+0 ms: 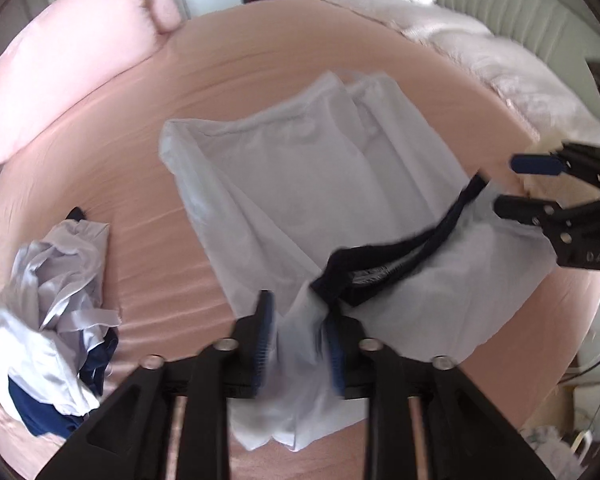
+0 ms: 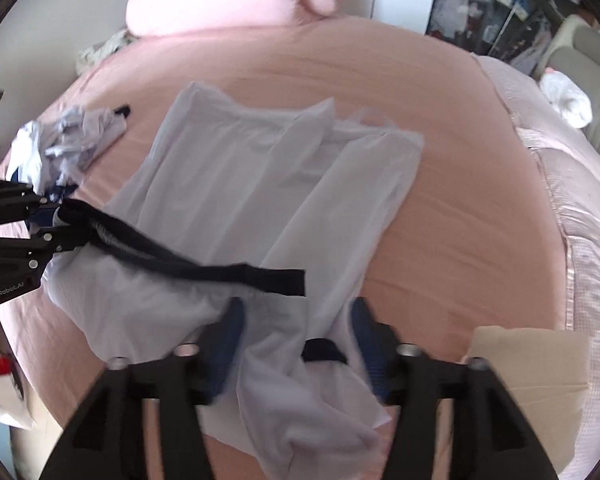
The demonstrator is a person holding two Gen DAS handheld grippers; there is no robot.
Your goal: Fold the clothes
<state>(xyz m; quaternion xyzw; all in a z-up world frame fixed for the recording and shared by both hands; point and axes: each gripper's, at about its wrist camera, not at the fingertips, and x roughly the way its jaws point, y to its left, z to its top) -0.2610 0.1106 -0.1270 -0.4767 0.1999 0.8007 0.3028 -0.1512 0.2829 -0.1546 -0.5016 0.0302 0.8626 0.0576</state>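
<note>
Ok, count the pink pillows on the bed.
1: a pink pillow at the far left end of the bed, beyond the crumpled clothes pile. Others may lie outside both views.

White word "GenRoboAI" on black side of left gripper (image 2: 54,226), seen from right wrist. Pale letters "DAS" on black body of right gripper (image 1: 508,184). No other words readable.

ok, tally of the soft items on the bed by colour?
White with navy trim: 2, the spread garment and the crumpled clothes pile
Pink: 2, the pillow and the quilt
Total: 4
</note>
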